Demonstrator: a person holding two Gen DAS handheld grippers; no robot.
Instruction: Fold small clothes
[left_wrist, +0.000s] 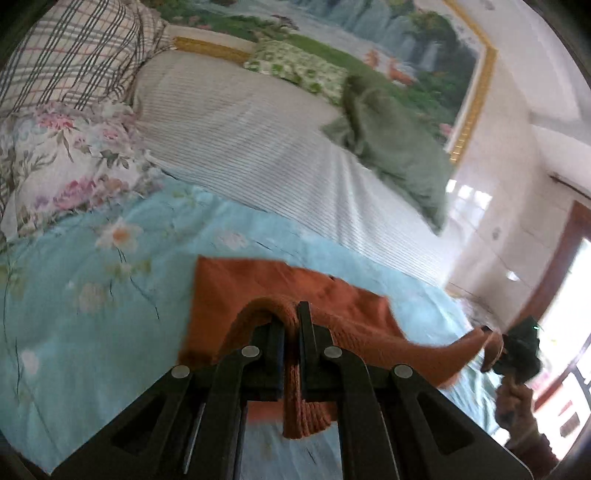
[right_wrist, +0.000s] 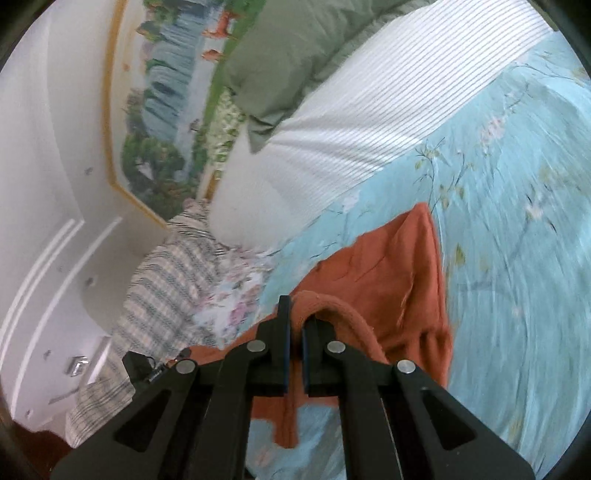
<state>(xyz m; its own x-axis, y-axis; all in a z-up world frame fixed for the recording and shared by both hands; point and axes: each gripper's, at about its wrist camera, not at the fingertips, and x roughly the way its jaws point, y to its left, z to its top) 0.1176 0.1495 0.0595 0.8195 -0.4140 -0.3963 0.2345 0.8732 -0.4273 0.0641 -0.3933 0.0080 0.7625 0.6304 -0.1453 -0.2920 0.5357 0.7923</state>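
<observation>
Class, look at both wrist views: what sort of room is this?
Most likely a bedroom: a bed with a light blue floral sheet, pillows such as the floral pillow, and a large framed landscape painting on the wall.

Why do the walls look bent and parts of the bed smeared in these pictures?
Left wrist view: the fisheye lens curves the painting frame, the blue floral bedcover is smeared by motion blur, and the doorway at right is blown out by daylight. Right wrist view: the wall mouldings bow, and the bedcover streaks at right, while the gripper and the orange garment it pinches stay fairly sharp.

Black angular tongs (left_wrist: 291, 325), silver rivets, blue-edged pads (right_wrist: 284, 354).
</observation>
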